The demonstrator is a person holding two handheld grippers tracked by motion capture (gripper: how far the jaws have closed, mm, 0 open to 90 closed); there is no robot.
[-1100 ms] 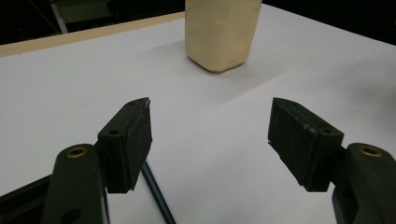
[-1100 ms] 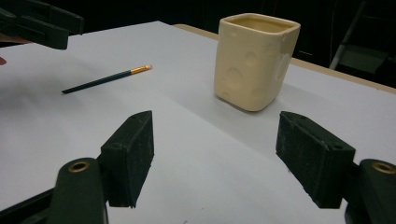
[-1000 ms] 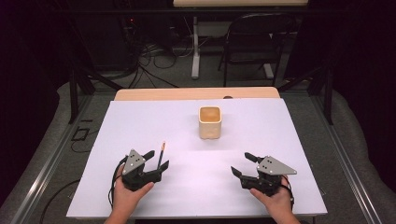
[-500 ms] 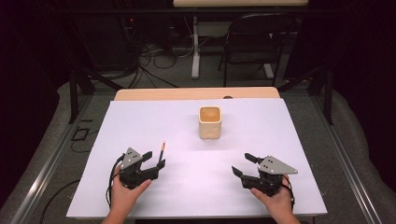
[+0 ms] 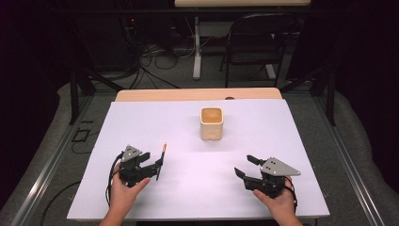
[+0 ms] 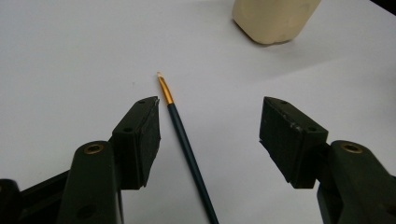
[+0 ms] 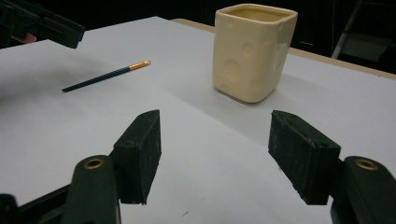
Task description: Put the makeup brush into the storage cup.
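High view: left gripper (image 5: 157, 168) low on the white table sheet (image 5: 155, 122), right gripper (image 5: 245, 167) opposite, well apart from it, each held from below by a hand. Between the two and further away from the person, a cream cup (image 5: 211, 123), standing upright with a square mouth.

Left gripper view: jaws spread, not clenched on anything (just been closing a little, earlier frames considered). Thin dark paintbrush (image 6: 184, 140) flat on the sheet between the jaws – nearer to the left-hand jaw in this view, very close beside it but apart, no pad pressing on it. Gold ferrule and pale tip pointing forward, past the jaw tips; handle running back under the gripper. Cream cup ahead and to the right, at the upper edge.

Right gripper view: jaws also released, wide, with bare sheet between them – likewise just been narrowing slightly. Cup straight ahead, a little right of the middle, with round dimples on its side. Paintbrush far ahead to the left, lying flat, below the other gripper in the upper left corner.
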